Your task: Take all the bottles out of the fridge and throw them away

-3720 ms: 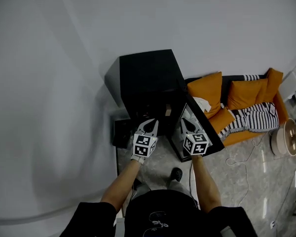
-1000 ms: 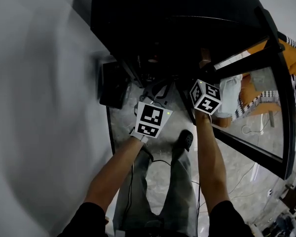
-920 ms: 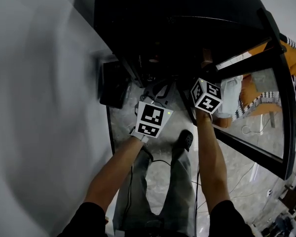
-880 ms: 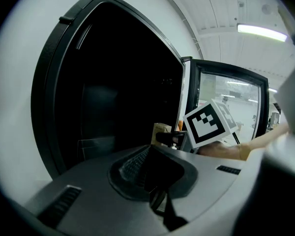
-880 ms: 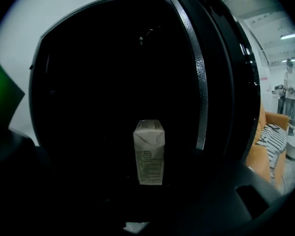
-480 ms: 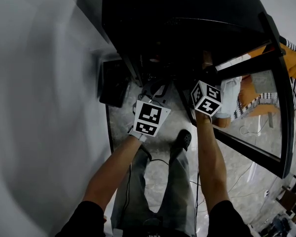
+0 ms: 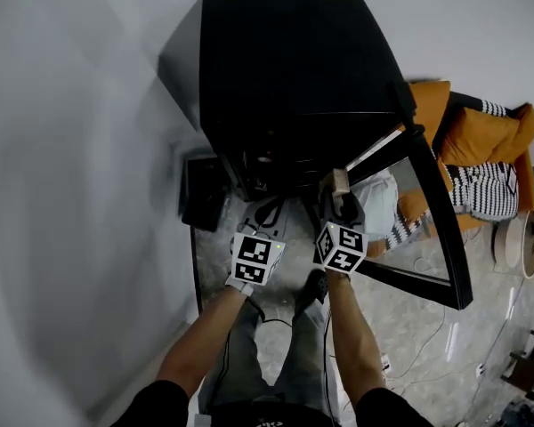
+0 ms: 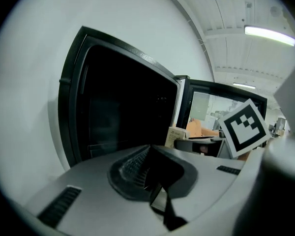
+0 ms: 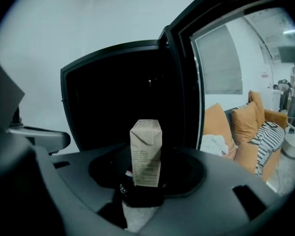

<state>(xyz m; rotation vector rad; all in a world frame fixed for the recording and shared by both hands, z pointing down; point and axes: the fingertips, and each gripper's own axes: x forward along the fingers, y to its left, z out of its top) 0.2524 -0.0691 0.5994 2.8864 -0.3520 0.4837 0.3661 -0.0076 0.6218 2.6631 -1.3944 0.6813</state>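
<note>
The left gripper [image 8: 155, 183] has its jaws pressed together on nothing, just beside the right gripper [image 9: 143, 183], whose jaws have just been closing and now clamp the base of an upright brown carton [image 9: 146, 151]. Beyond the carton is the dark opening of the black fridge [image 7: 289, 69], its glass door [image 7: 440, 229] swung wide to the right.
</note>
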